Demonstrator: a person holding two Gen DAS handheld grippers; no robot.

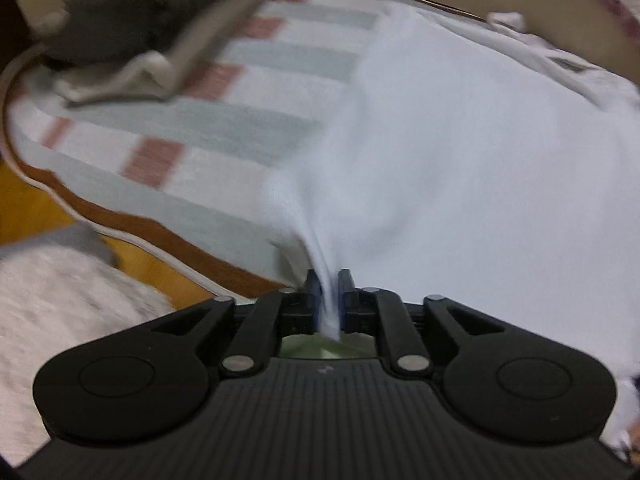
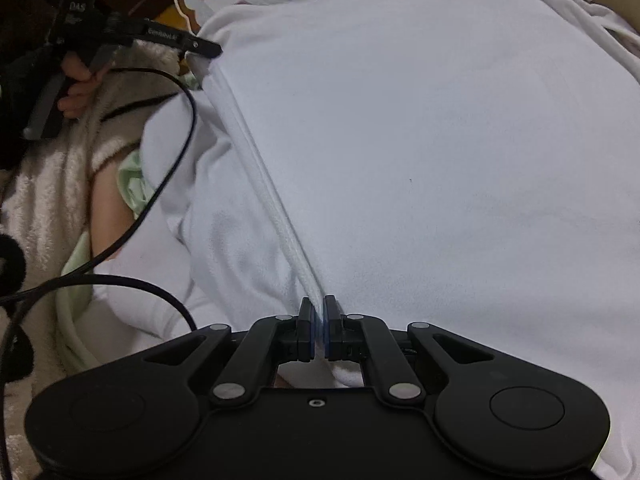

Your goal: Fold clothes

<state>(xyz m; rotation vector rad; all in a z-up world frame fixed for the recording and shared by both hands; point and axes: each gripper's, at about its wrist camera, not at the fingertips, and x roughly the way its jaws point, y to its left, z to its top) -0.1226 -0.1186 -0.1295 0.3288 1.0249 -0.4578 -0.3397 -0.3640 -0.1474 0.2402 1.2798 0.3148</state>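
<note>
A white garment [image 1: 460, 152] lies spread over a table with a striped cloth [image 1: 248, 128]. My left gripper [image 1: 329, 300] is shut on a bunched edge of the garment near the table's near edge, the fabric pulled up into a ridge between the blue pads. In the right wrist view the same white garment [image 2: 420, 140] fills most of the frame. My right gripper [image 2: 319, 330] is shut on its hem, where a stitched seam runs toward the fingers. The left gripper [image 2: 202, 50] shows at upper left, pinching the garment's other corner.
Folded grey and beige clothes [image 1: 152, 44] sit on the table's far left. A fluffy white rug [image 1: 60, 304] lies on the orange floor [image 1: 28, 208]. A black cable [image 2: 168, 152] loops past a person's hand [image 2: 76, 88] and forearm [image 2: 108, 216]. The table's wooden rim [image 1: 160, 236] curves nearby.
</note>
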